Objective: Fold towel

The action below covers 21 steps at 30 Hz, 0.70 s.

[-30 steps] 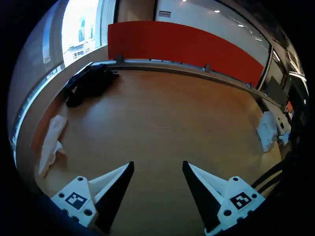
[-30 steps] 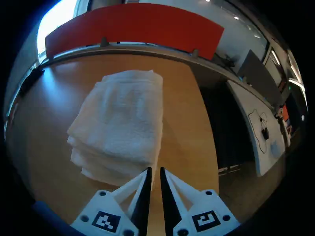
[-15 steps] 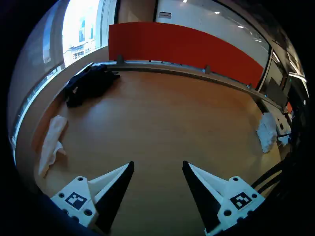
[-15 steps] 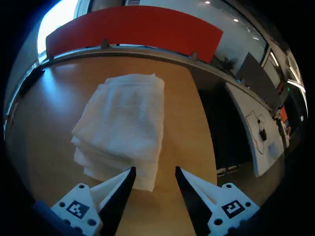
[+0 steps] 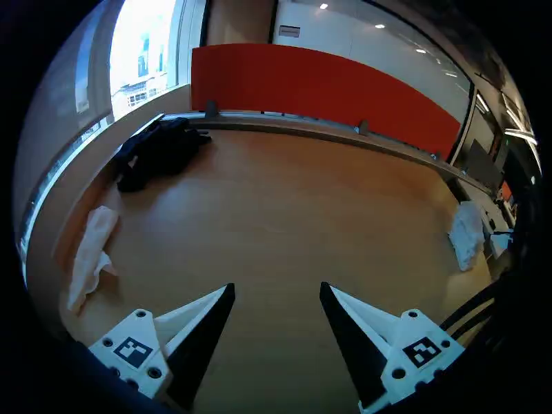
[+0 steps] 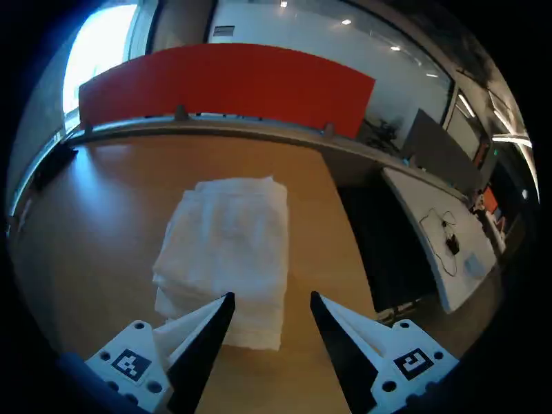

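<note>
A folded white towel (image 6: 228, 252) lies in a neat stack on the wooden table (image 6: 103, 228), just ahead of my right gripper (image 6: 270, 303). That gripper is open, its fingers straddling the towel's near edge without touching it. The same folded towel (image 5: 466, 233) appears small at the far right of the left gripper view. My left gripper (image 5: 276, 293) is open over bare wood with nothing between its fingers. A second, crumpled white towel (image 5: 91, 254) lies along the table's left edge.
A black garment (image 5: 155, 148) is heaped at the far left corner of the table. A red partition (image 5: 324, 86) runs along the back edge. Right of the table's edge stands a white desk (image 6: 448, 248) with cables.
My right gripper went from shut at the towel's near edge to open and has pulled back and up, leaving the folded towel on the table. The left gripper has barely moved.
</note>
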Motion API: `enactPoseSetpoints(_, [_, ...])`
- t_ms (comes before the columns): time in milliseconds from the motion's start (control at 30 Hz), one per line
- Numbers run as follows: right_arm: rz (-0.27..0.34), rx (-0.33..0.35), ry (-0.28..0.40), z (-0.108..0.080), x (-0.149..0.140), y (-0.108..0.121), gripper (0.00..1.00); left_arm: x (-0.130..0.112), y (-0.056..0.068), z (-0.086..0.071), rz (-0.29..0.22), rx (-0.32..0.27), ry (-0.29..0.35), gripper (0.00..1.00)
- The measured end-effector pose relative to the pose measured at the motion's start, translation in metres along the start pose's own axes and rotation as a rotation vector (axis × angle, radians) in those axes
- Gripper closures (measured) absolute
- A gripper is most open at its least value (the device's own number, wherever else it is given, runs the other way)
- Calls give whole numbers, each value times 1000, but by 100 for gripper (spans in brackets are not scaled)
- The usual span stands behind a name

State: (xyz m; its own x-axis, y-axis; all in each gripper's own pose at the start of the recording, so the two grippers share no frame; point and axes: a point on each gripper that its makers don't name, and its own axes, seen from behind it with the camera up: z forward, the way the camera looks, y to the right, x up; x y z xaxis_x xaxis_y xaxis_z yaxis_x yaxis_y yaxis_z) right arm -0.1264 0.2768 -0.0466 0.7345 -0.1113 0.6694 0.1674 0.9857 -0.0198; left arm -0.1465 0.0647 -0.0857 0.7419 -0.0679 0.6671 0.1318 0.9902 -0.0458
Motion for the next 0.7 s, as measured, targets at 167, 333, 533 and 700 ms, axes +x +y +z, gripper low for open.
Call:
enactPoseSetpoints(167, [63,-10,125,-12,31,-9,15,5,-1,0,4,-6,14,9])
enactPoseSetpoints(333, [152,-11,237,-24,58,-14,15,13,-2,0,14,-9,36,9])
enactPoseSetpoints(533, [239,-13,375,-41,91,-14,15,26,-2,1,16,-15,75,9])
enactPoseSetpoints(700, [282,-18,466,-51,111,-15,14,38,-3,3,17,-10,116,9])
